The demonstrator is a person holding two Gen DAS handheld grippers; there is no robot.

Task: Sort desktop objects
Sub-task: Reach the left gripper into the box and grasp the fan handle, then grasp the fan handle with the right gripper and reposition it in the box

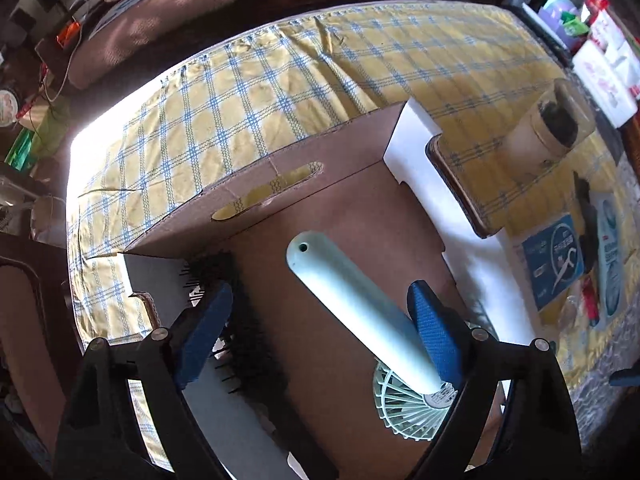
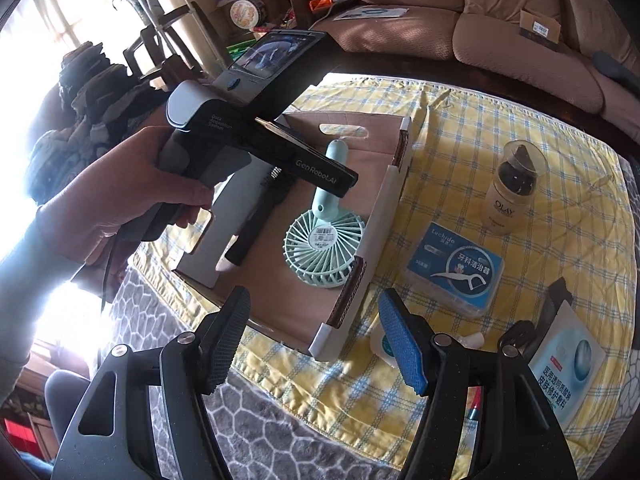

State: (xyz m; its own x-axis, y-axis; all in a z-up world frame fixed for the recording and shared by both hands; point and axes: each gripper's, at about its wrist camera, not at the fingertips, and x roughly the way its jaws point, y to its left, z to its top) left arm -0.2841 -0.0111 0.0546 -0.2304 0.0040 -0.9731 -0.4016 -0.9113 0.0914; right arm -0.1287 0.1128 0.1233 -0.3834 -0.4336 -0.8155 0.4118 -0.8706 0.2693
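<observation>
My left jaws [image 1: 320, 332] stood wide apart over the cardboard box [image 1: 340, 280], pointing steeply down into it. The pale green handle of the handheld fan [image 1: 352, 312] lay between them, close against the right-hand pad, but I could not see the pads pressing on it, and the other pad stood clear. The fan rested flat on the box floor, its round grille [image 2: 324, 250] toward the near end of the box and its handle running toward the far wall with the slot cut in it. Beside the fan, along the box's left side, lay a black hairbrush [image 2: 256, 220] with its bristles showing.

My right jaws [image 2: 316, 344] were open with nothing between them, hovering above the near right corner of the box, over the yellow checked cloth [image 2: 440, 128] that covered the desk. From there I saw my left hand [image 2: 132, 200] wrapped around the grip of the other gripper.

To the right of the box, on the cloth, a blue box of dental floss picks [image 2: 456, 272] lay flat. Past it, toward the far right of the desk, an Olay bottle [image 2: 512, 188] with a clear cap stood upright. At the near right edge lay a white and blue sachet [image 2: 568, 368], with 1 black object partly hidden just behind it. A small white round item [image 2: 380, 346] sat just beside my right pad, too hidden to name.

A brown sofa [image 2: 480, 12] ran along the far side of the desk.
</observation>
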